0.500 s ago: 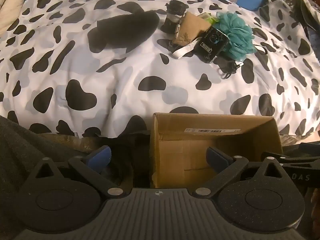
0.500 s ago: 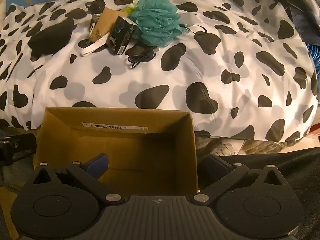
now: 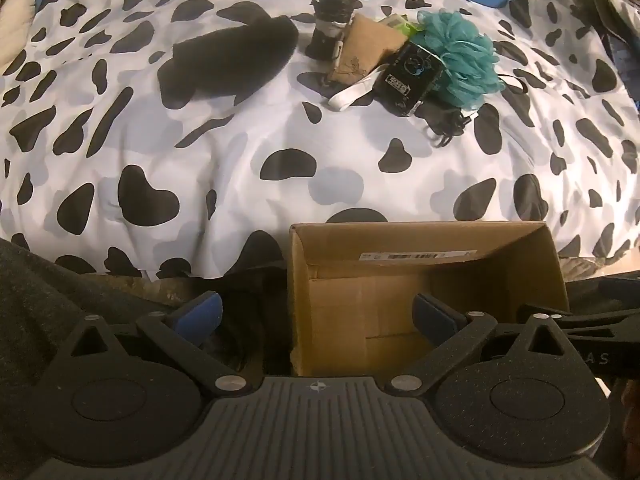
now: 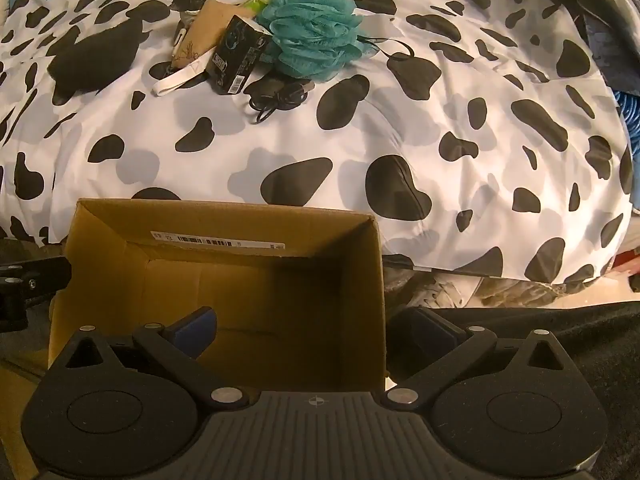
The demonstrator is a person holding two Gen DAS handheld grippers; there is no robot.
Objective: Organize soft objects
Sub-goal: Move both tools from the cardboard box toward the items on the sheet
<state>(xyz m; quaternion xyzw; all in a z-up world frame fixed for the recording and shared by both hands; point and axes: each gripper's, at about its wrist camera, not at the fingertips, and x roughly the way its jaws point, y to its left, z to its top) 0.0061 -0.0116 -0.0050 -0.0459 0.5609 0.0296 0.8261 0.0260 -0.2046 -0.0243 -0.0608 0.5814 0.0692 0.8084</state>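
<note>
Soft objects sit clustered near the far edge of the bed's cow-print duvet (image 3: 248, 128): a teal mesh pouf (image 3: 460, 52), a tan pouch (image 3: 368, 56) with a white strap, a black fuzzy piece (image 3: 228, 64), a small black box (image 3: 408, 76) and a coiled black cable (image 3: 444, 124). Between that cluster and the near edge of the bed lies a broad bare stretch of duvet. An open cardboard box (image 3: 424, 248) stands against the bed's near edge, its inside bare.

The left gripper (image 3: 316, 312) hangs with jaws spread wide, gripping nothing, straddling the box's left wall: one finger outside, one over the interior. The right gripper (image 4: 316, 324) is likewise wide apart and unloaded, straddling the box's right wall.

Only the right wrist view shows the cable's plug and the barcode on the black box (image 4: 236, 60), plus the duvet's right-hand fall. Only the left wrist view shows a dark cylindrical item (image 3: 328, 28) behind the pouch clearly.
</note>
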